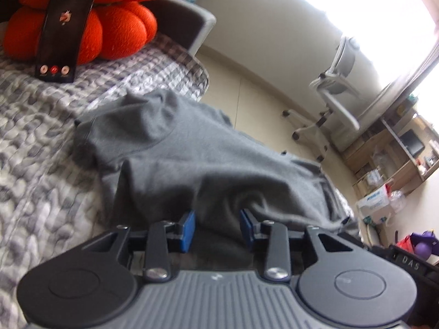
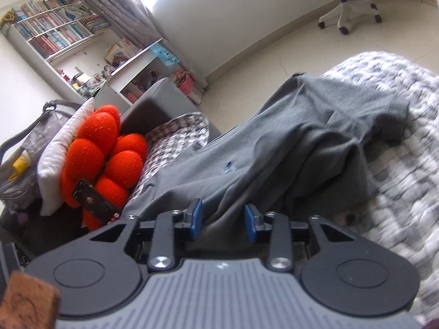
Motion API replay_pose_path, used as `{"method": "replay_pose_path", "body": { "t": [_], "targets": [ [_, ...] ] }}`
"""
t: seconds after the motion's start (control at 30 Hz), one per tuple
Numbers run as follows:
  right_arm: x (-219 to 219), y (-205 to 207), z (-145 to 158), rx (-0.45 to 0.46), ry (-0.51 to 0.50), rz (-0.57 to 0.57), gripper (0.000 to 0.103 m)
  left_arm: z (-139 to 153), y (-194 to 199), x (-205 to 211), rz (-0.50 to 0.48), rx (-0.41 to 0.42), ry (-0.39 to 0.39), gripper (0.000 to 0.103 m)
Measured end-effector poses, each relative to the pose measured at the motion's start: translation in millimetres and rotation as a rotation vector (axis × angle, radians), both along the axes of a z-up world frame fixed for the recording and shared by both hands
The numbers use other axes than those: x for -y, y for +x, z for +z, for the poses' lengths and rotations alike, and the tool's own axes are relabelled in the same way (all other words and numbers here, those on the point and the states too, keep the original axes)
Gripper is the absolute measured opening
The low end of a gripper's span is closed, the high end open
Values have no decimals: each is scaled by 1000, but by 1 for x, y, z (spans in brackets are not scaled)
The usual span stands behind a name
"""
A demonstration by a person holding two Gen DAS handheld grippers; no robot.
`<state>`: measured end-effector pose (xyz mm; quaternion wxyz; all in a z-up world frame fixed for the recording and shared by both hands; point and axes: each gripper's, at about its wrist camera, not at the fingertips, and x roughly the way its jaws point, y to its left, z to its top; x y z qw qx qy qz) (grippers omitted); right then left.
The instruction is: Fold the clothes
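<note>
Left tool [image 1: 217,229]: blue pads apart, grey cloth lying between, not pinched. Right tool [image 2: 223,222]: same, parted over a fold. One grey shirt [image 2: 288,142], rumpled, small blue mark on it, spread on the quilted bed [image 1: 41,126]. One phone [image 1: 64,33] leans on an orange cushion [image 2: 104,150]; its writing is unreadable.

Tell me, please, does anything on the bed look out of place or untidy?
Yes. The gray shirt lies bunched and wrinkled on the checked bedcover, not flat, with one part reaching the bed edge. A phone leans upright against the orange cushion.
</note>
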<state>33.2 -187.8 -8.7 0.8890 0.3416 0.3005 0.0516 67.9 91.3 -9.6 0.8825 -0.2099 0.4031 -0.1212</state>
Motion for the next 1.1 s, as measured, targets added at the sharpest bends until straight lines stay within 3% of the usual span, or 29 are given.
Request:
{"method": "replay_pose_path", "body": {
  "t": [0.23, 0.47, 0.53, 0.63, 0.67, 0.77, 1.1],
  "targets": [
    [-25, 16, -9, -32, -4, 59, 37, -20, 1, 15, -48, -85, -25, 37],
    [-29, 30, -26, -55, -32, 29, 37, -28, 4, 33, -47, -61, 42, 41],
    [-29, 31, -28, -51, -57, 23, 29, -29, 5, 34, -33, -51, 41, 40],
    [-28, 31, -29, -50, -73, 13, 16, -30, 6, 33, -15, -45, 37, 32],
    [-27, 29, -28, -48, -71, 12, 15, -29, 6, 32, -10, -47, 36, 23],
    [-25, 25, -24, -42, -68, 9, 11, -26, 4, 27, 3, -49, 27, 11],
    [-7, -14, 12, 32, -58, -39, 8, 3, -21, 3, 54, 3, -16, 8]
  ]
}}
